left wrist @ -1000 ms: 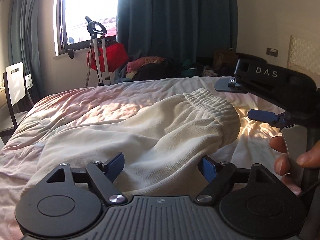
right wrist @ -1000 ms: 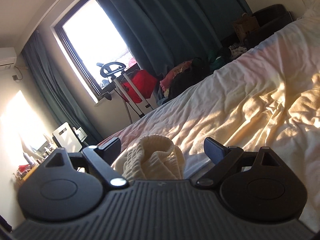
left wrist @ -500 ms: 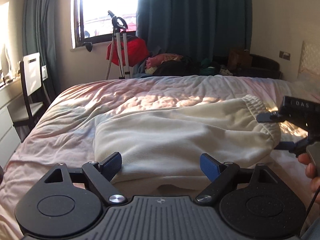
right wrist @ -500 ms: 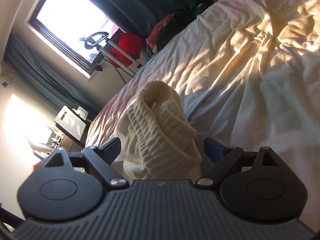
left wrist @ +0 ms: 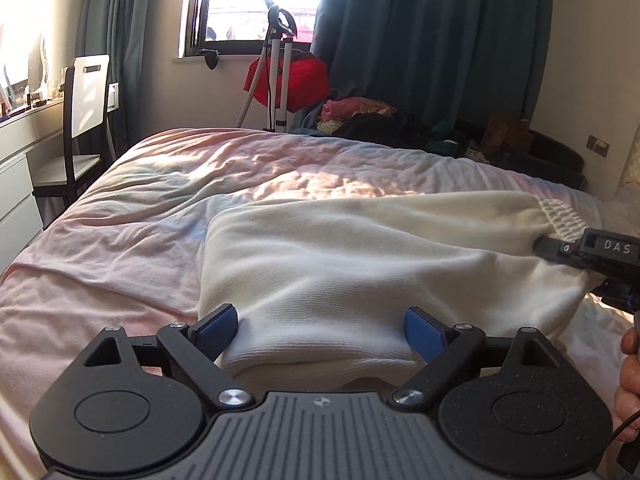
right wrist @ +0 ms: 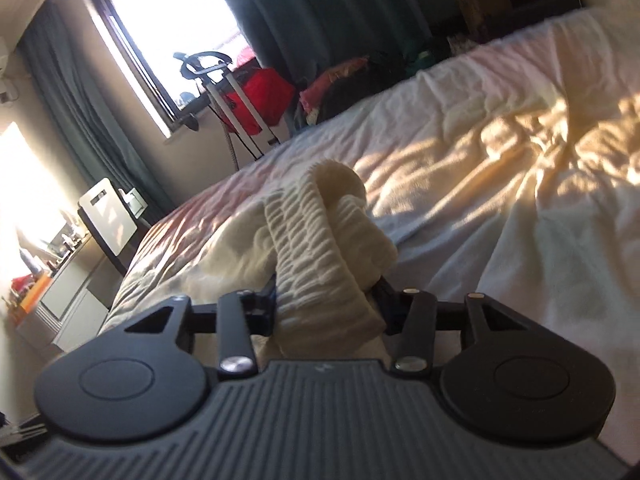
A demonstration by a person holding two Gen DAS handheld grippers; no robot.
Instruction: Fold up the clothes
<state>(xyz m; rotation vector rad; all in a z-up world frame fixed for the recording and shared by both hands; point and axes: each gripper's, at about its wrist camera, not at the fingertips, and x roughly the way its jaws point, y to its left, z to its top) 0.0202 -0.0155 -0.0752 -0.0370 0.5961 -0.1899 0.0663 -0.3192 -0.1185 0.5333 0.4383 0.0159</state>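
Since half a second ago: right gripper (right wrist: 326,300) has closed its fingers onto the ribbed waistband (right wrist: 320,240) of the cream garment (left wrist: 360,264); previously its jaws stood apart around that band. Left gripper (left wrist: 320,328): fingers spread wide, blue pads either side of the garment's near folded edge, contact unclear. Garment: lies folded on the pink bedsheet (left wrist: 120,240), filling the left view from centre toward 3 o'clock, where the right gripper (left wrist: 600,256) grips its end. Chair (left wrist: 84,120): 10 o'clock. Red bag (left wrist: 296,80): 12 o'clock, below the window.
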